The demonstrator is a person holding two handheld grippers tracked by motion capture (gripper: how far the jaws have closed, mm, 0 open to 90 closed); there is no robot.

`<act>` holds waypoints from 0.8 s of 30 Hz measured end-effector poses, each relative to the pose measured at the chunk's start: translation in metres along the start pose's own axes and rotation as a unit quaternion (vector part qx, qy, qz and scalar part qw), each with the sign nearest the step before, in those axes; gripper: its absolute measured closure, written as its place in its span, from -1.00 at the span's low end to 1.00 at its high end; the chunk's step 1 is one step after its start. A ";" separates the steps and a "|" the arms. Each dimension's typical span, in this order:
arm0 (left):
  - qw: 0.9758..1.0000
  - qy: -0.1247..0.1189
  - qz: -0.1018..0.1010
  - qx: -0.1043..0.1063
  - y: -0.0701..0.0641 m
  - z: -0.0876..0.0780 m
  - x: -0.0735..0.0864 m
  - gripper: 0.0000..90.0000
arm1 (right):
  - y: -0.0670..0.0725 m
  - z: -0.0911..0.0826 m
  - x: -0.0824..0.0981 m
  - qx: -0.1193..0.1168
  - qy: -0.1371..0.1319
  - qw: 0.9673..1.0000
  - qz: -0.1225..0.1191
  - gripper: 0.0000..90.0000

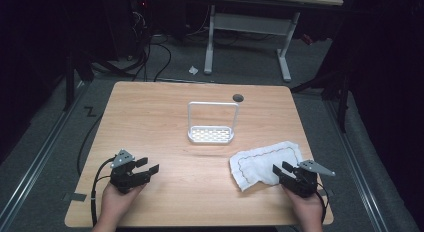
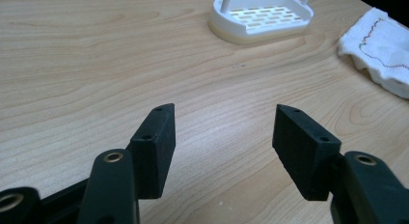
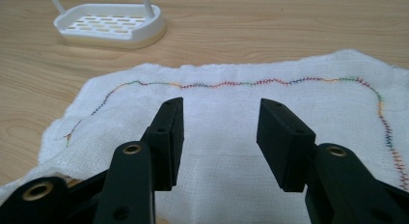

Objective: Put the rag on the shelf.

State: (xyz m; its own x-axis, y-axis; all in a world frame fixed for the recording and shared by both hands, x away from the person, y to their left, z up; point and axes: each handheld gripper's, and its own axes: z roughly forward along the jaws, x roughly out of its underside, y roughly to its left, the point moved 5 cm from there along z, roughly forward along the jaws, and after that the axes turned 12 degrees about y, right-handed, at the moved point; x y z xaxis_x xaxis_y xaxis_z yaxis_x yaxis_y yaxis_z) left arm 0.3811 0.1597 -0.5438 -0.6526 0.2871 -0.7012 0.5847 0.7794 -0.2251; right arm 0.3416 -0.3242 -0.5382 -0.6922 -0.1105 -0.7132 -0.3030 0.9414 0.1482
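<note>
Wooden table point(image 1: 165, 122) fills mid-frame in the high view, with a white slotted rack point(image 1: 211, 134) and its tall wire handle standing at centre. White cloth point(image 1: 265, 162) with coloured stitching along its border lies crumpled at lower right of the frame, well apart from the rack. Left gripper point(image 1: 146, 166) sits at lower left, held by the left hand point(image 1: 116, 202), jaws spread wide over bare wood, nothing between them; left gripper view confirms it point(image 2: 224, 130), rack point(image 2: 263, 16) at top centre, cloth point(image 2: 381, 45) at right edge. Right gripper point(image 1: 280, 168) at lower right, held by the right hand point(image 1: 307, 209), jaws released and gaping just over the near edge of the cloth; right gripper view point(image 3: 221, 122) shows cloth point(image 3: 231, 98) spread under and beyond both jaws, not pinched, rack point(image 3: 111, 23) at upper left
</note>
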 end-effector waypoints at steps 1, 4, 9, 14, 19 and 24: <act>1.000 0.000 0.000 0.000 0.000 0.000 0.000 -0.08 | 0.000 0.000 0.000 0.000 0.000 1.000 0.000 0.18; 1.000 0.002 -0.010 0.004 0.001 0.003 0.001 -0.08 | -0.001 -0.001 0.003 -0.004 0.001 1.000 0.003 0.18; 1.000 0.004 -0.008 0.002 -0.001 0.004 0.002 -0.09 | -0.002 -0.003 0.005 0.000 0.001 1.000 -0.008 0.18; 1.000 0.001 -0.021 0.009 0.001 0.004 0.002 -0.08 | -0.001 0.002 0.004 -0.008 0.005 1.000 0.001 0.18; 1.000 0.008 -0.016 0.009 -0.003 0.009 0.002 -0.07 | 0.009 0.013 -0.012 -0.013 0.000 1.000 -0.010 0.18; 1.000 0.008 -0.007 0.005 -0.006 0.010 0.002 -0.01 | 0.018 0.048 -0.031 -0.011 0.054 0.998 -0.028 0.82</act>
State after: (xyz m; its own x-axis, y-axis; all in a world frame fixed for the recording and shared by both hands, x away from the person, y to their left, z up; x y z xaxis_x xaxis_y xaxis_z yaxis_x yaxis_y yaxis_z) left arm 0.3817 0.1500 -0.5508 -0.6688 0.2853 -0.6865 0.5796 0.7784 -0.2413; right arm 0.3885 -0.2887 -0.5463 -0.7405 -0.1971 -0.6425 -0.3559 0.9260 0.1261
